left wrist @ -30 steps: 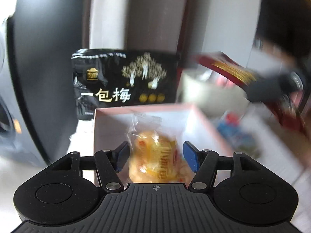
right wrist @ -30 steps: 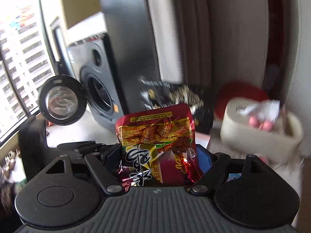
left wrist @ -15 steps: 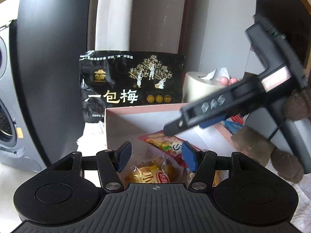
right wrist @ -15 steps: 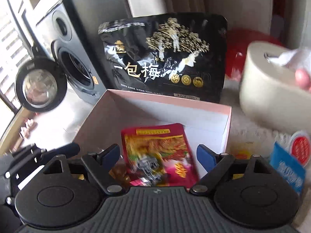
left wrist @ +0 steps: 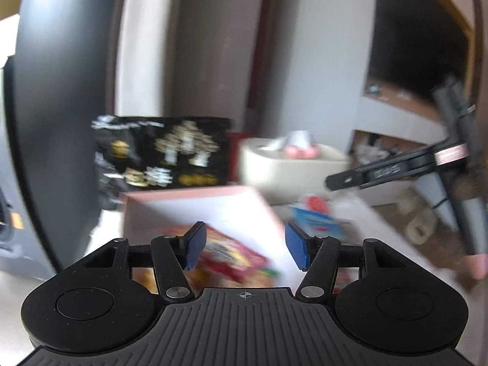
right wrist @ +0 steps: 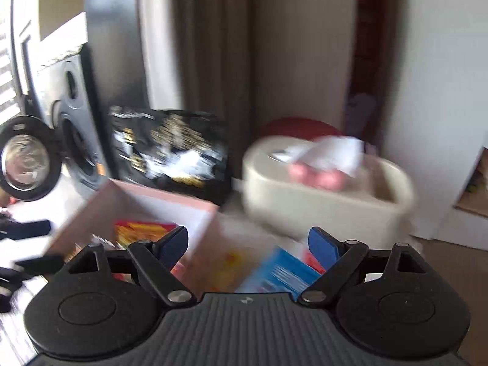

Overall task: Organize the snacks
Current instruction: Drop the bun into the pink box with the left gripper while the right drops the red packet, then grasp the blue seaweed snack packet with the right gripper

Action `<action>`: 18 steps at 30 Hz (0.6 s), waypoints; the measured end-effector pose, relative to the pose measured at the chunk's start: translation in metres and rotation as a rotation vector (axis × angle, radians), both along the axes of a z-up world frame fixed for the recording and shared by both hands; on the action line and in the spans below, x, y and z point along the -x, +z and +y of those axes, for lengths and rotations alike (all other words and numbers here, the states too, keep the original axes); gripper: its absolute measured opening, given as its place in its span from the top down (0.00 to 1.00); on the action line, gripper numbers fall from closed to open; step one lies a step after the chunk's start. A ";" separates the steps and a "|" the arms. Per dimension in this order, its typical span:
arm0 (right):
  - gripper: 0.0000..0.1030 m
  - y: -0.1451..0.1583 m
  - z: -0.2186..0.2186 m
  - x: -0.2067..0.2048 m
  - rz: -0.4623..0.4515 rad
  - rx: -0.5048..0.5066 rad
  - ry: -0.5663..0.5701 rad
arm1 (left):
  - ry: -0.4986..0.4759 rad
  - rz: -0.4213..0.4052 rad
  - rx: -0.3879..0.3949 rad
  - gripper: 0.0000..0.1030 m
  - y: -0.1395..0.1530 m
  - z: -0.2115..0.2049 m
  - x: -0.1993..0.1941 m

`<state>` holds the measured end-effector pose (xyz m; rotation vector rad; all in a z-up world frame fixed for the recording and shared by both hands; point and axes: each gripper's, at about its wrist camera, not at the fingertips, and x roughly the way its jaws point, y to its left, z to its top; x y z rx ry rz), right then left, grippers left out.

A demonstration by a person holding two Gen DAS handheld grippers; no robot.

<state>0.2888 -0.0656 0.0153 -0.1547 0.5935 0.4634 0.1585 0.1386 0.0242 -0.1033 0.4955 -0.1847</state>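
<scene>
A pink box stands in front of me with a red snack packet lying inside. My left gripper hangs open above the box's near side, nothing between its pads. In the right wrist view the same box and red packet sit at lower left. My right gripper is open and empty, to the right of the box, over a blue packet on the table. The right gripper also shows at the right of the left wrist view. Both views are blurred.
A black snack bag leans upright behind the box. A cream tissue holder stands to its right. A grey speaker and a round lamp head are at the left. The blue packet lies right of the box.
The right gripper dropped the red packet into the box, opened, and swung right over the blue packet. The left gripper left the yellow snack bag in the box and drew back.
</scene>
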 end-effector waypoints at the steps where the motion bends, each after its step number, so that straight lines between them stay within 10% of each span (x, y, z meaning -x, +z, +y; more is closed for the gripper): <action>1: 0.15 -0.002 -0.012 0.002 0.017 -0.002 -0.008 | -0.026 0.013 0.019 0.39 -0.002 -0.007 0.004; 12: 0.15 -0.063 -0.041 -0.027 0.296 -0.237 -0.142 | -0.054 0.200 0.050 0.39 -0.055 -0.074 0.001; 18: 0.09 -0.093 -0.017 -0.038 0.321 -0.145 -0.226 | 0.019 0.208 0.045 0.39 -0.061 -0.065 0.000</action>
